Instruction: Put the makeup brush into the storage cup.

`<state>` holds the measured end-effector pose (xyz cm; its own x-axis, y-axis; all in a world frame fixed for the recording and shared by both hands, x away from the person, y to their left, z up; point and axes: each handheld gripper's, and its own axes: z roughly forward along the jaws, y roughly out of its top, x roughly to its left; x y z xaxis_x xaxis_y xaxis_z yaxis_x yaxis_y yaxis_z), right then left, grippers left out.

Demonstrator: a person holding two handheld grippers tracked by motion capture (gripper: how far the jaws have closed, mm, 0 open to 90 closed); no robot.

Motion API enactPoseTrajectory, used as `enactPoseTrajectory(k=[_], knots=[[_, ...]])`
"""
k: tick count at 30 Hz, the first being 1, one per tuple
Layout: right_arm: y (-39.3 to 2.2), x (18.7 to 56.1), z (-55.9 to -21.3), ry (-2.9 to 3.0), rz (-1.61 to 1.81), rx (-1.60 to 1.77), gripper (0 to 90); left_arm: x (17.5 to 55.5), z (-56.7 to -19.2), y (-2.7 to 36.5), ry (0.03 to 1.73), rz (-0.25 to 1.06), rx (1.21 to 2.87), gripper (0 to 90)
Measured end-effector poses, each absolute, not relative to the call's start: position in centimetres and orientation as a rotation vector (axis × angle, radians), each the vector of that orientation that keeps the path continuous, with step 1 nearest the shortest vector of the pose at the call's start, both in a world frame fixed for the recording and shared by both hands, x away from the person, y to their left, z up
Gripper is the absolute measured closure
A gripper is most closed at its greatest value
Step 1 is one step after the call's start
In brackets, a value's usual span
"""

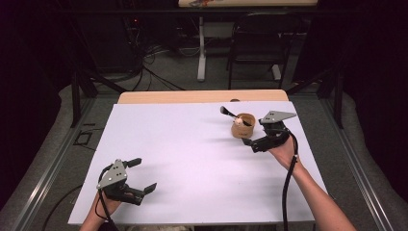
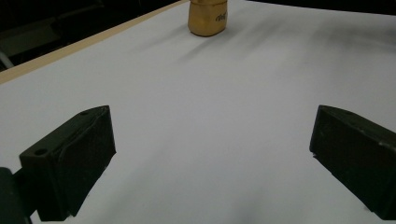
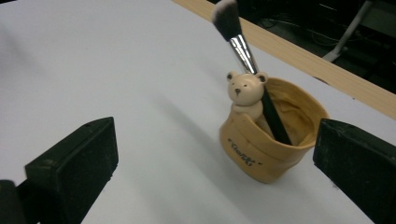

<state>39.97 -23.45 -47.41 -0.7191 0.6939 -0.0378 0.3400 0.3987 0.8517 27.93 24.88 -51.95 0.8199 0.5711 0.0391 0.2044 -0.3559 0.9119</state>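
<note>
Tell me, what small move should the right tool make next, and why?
Probably ease the right tool forward toward the cup. Its jaws stand open, holding nothing, and the cup with the brush leaning in it sits just ahead, nearer one jaw.

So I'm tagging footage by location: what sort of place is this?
Likely a lab or recording studio, not a home: a white-covered table behind dark curtains, loose cables on the floor, a folding chair, and a lone bear-topped brush pot.

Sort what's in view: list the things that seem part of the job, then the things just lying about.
Likely in play:
- bear cup
- makeup brush standing in it
- right gripper, open beside the cup
- left gripper, open, far off

Just about:
- folding chair
- floor cables
- white table cover
</note>
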Motion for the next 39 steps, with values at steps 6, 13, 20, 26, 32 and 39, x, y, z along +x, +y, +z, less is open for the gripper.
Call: enactPoseTrajectory(k=[6, 13, 20, 26, 32, 39], knots=[[-23.3, 38.5, -47.4, 2.299, 1.255, 0.857, 0.0, 27.9, -51.9, 25.0, 0.577, 0.432, 1.933, 0.1], [-23.5, 36.5, -47.5, 2.299, 1.282, 0.817, 0.0, 27.8, -51.8, 25.1, 0.580, 0.434, 1.916, 0.2], [-23.9, 34.3, -48.0, 2.261, 1.302, 0.781, 0.0, 27.8, -51.9, 25.1, 0.575, 0.425, 1.911, 0.2], [-24.4, 33.1, -48.6, 2.241, 1.330, 0.776, 0.0, 27.8, -51.9, 25.1, 0.575, 0.424, 1.905, 0.2], [-25.0, 31.8, -49.6, 2.233, 1.356, 0.792, 0.0, 27.7, -51.8, 25.2, 0.570, 0.419, 1.892, 0.2], [-25.9, 30.4, -50.3, 2.226, 1.390, 0.807, 0.0, 27.6, -51.8, 25.2, 0.572, 0.418, 1.887, 0.1]])
